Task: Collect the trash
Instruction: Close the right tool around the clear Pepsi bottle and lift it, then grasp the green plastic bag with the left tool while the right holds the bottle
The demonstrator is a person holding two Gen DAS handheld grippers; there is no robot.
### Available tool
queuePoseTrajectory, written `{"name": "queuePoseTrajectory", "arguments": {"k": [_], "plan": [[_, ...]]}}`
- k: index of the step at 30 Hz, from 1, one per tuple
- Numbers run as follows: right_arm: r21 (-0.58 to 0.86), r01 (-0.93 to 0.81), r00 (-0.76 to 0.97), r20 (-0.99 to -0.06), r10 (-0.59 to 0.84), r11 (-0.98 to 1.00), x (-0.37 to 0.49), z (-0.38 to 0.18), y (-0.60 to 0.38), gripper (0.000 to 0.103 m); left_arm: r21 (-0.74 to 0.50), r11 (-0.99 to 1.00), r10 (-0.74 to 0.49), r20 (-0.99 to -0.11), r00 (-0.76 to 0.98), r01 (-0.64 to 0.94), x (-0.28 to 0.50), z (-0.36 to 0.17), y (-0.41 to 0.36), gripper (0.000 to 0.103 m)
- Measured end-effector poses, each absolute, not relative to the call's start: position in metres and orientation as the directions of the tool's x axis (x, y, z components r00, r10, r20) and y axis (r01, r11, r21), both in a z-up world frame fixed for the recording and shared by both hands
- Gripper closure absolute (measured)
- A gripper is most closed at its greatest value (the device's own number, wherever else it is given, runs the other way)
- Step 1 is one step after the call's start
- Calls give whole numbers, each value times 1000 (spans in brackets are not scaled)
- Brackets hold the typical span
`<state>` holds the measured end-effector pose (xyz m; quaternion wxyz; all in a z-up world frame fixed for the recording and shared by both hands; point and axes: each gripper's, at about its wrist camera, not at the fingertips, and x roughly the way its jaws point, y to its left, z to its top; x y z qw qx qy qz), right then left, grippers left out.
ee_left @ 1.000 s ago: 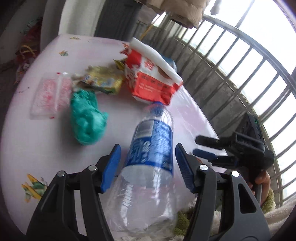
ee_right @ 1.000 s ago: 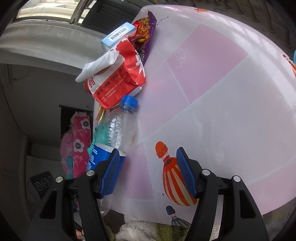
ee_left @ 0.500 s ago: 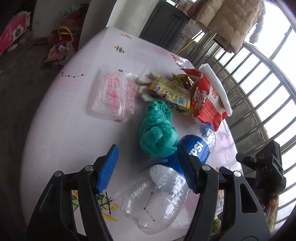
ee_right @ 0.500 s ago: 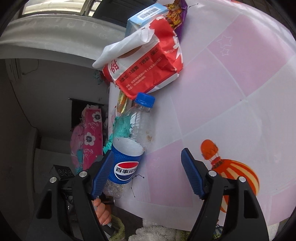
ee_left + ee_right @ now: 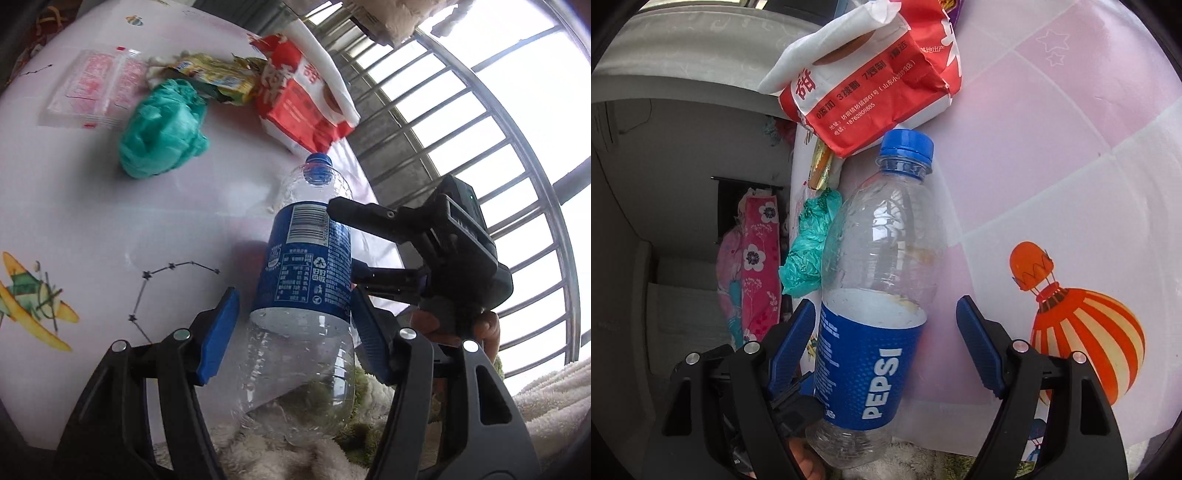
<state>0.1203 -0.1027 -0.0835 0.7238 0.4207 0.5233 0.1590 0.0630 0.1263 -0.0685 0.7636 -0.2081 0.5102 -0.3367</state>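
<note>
An empty clear Pepsi bottle with a blue label and blue cap lies at the table's near edge, its base hanging over it; it also shows in the right wrist view. My left gripper is open, its blue pads on either side of the bottle's lower body, apart from it. My right gripper is open around the label, and its black fingers come in from the right in the left wrist view. Beyond lie a red paper bag, a crumpled green plastic bag and a yellow wrapper.
A clear packet with pink print lies at the far left of the pink patterned table. A metal window grille runs behind the table on the right. A fluffy blanket lies below the table's near edge.
The left gripper swung right and closed in on the bottle, which now lies straight between its pads. The right gripper moved in too, and its fingers now sit around the label.
</note>
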Motion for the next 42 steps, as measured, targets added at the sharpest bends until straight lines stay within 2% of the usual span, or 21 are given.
{"name": "queuePoseTrajectory", "arguments": {"k": [2, 5, 8, 12, 15, 20, 23, 29, 31, 32, 35, 40, 42], "plan": [[770, 204, 404, -628, 665, 604, 119, -82, -105, 27, -667, 674, -738, -630, 242, 320, 64, -68, 119, 45], [769, 205, 397, -630, 667, 605, 117, -85, -111, 36, -696, 642, -766, -605, 220, 322, 67, -72, 110, 45], [758, 193, 392, -642, 659, 623, 117, -83, -120, 37, -702, 632, -773, -602, 200, 329, 68, -73, 103, 45], [721, 194, 371, -681, 631, 665, 120, -77, -149, 37, -650, 682, -731, -620, 286, 334, 73, -58, 114, 45], [684, 186, 360, -716, 599, 705, 124, -71, -165, 37, -557, 768, -640, -653, 404, 316, 86, -43, 127, 42], [671, 160, 372, -720, 585, 724, 123, -68, -175, 37, -295, 926, -378, -700, 606, 238, 115, -22, 126, 29], [678, 155, 379, -712, 591, 718, 117, -70, -179, 37, -159, 969, -244, -723, 646, 188, 134, -23, 124, 29], [688, 140, 390, -699, 599, 712, 113, -70, -176, 37, -51, 978, -172, -745, 644, 202, 144, -25, 119, 29], [694, 125, 387, -692, 609, 709, 115, -69, -174, 37, -25, 979, -150, -766, 625, 205, 146, -33, 114, 39], [696, 120, 386, -690, 613, 708, 115, -70, -175, 37, -7, 979, -135, -777, 615, 206, 142, -36, 111, 53], [697, 115, 385, -688, 615, 708, 114, -69, -176, 37, 19, 979, -109, -790, 603, 202, 137, -41, 107, 65], [687, 108, 382, -696, 608, 719, 112, -65, -182, 38, -37, 975, -159, -808, 568, 220, 117, -39, 102, 69], [683, 104, 377, -700, 607, 723, 111, -64, -182, 38, -129, 963, -238, -822, 518, 238, 103, -39, 96, 69]]}}
